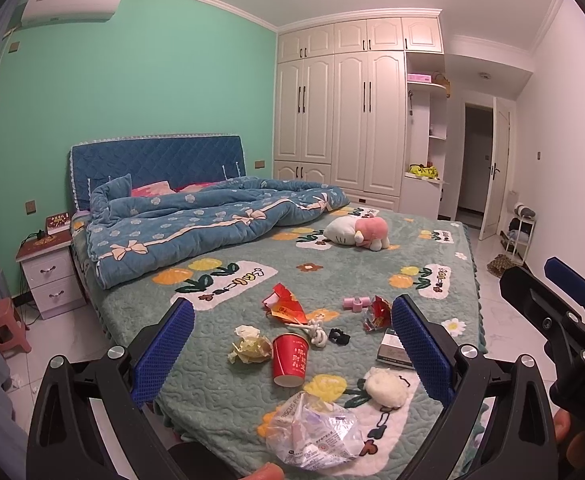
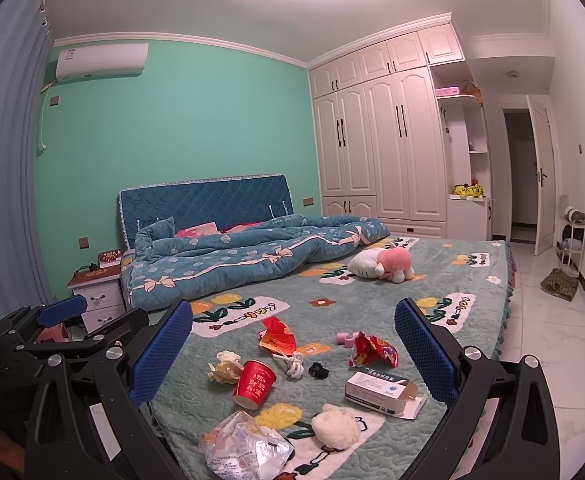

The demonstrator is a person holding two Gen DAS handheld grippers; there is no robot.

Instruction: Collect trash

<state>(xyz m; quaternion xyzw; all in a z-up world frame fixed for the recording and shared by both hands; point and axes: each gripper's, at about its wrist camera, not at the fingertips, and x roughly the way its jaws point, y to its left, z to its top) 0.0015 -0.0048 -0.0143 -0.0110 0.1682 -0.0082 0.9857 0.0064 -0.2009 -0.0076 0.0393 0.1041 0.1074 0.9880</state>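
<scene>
While both tongs hang spread wide and empty above the foot of the bed [image 2: 472, 280], nothing is gathered yet, so I judge the first pick is in hand. Start with the bulkiest litter: the clear plastic bag [image 2: 246, 446] at the near edge, then the open carton [image 2: 380, 390] under the right tongs [image 2: 294, 354]. Next the tipped red cup [image 1: 290, 358], between the pads of the left tongs [image 1: 292, 348], beside the crumpled yellow paper [image 1: 250, 346]. Finish with the red wrappers [image 1: 286, 306]. Pinch low; the quilted cover may snag.
</scene>
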